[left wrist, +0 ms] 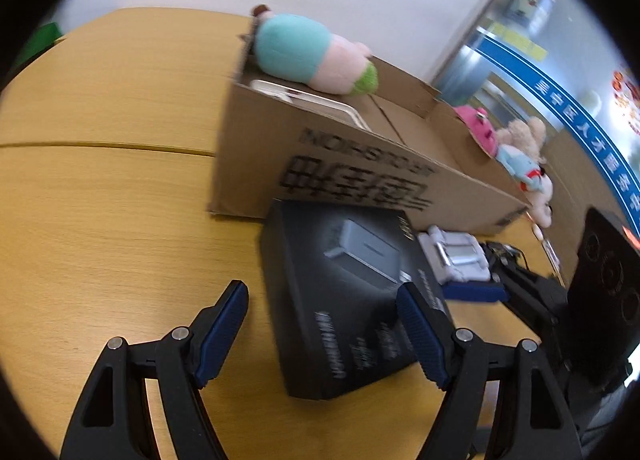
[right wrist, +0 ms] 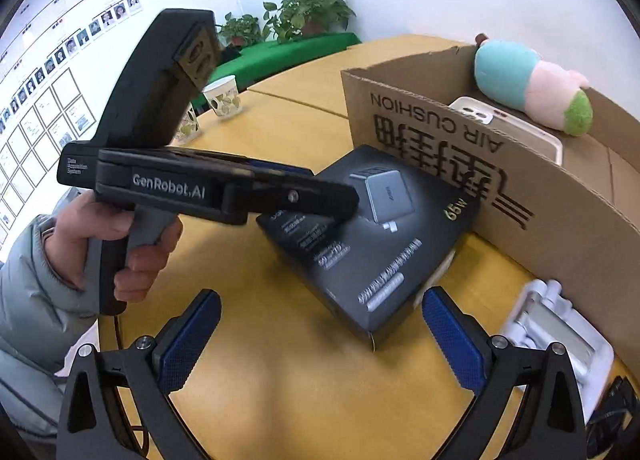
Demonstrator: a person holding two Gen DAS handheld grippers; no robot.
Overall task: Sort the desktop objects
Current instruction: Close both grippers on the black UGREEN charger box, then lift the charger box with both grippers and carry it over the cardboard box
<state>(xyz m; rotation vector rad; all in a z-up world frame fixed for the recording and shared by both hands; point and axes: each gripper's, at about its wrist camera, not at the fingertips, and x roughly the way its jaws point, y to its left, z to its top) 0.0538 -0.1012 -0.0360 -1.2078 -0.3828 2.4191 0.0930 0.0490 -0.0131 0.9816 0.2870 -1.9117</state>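
The left gripper [left wrist: 322, 334] stands with its jaws wide apart and holding nothing; the right gripper [right wrist: 322, 344] likewise gapes empty. Just ahead of both pairs of jaws, lying flat on the wooden worktop [left wrist: 120, 196], is a black charger box [right wrist: 372, 236]. It shows a grey plug adapter and gold "65W" lettering. Its long axis runs diagonally away from the right jaws, its far corner close to the cardboard box [right wrist: 500, 164].

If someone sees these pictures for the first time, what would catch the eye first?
Probably the black charger box lying on the wooden table, with both open grippers, left gripper and right gripper, aimed at it. Behind it stands a cardboard box with a pastel plush toy resting on its rim.
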